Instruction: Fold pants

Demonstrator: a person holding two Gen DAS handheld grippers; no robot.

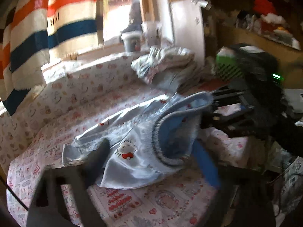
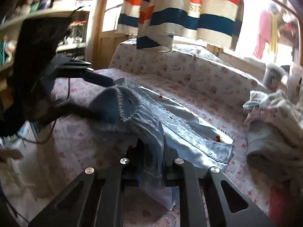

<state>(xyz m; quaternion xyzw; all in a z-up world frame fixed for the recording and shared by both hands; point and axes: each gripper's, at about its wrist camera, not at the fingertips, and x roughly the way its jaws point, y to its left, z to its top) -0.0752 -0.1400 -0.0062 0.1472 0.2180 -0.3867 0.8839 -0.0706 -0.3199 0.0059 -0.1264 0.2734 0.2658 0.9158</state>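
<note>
Light blue satin pants [image 1: 132, 151] with a cat print lie crumpled on the pink printed bed sheet [image 1: 151, 202]. Their ribbed waistband [image 1: 161, 132] is lifted. In the left wrist view my left gripper [image 1: 151, 147] is open, its dark and blue fingers standing wide on either side of the waistband. My right gripper [image 1: 214, 111] comes in from the right at the waistband's far edge. In the right wrist view the right gripper [image 2: 151, 151] is shut on a fold of the pants [image 2: 189, 132]. The left gripper [image 2: 106, 98] gapes around the waistband [image 2: 121, 102].
A pile of other clothes [image 1: 166, 64] [image 2: 274, 117] sits at the bed's far end. A padded printed bumper [image 1: 75, 87] [image 2: 189, 70] runs along the window side. A striped towel [image 1: 56, 28] [image 2: 180, 9] hangs above. A cup [image 1: 130, 41] [image 2: 270, 75] stands on the sill.
</note>
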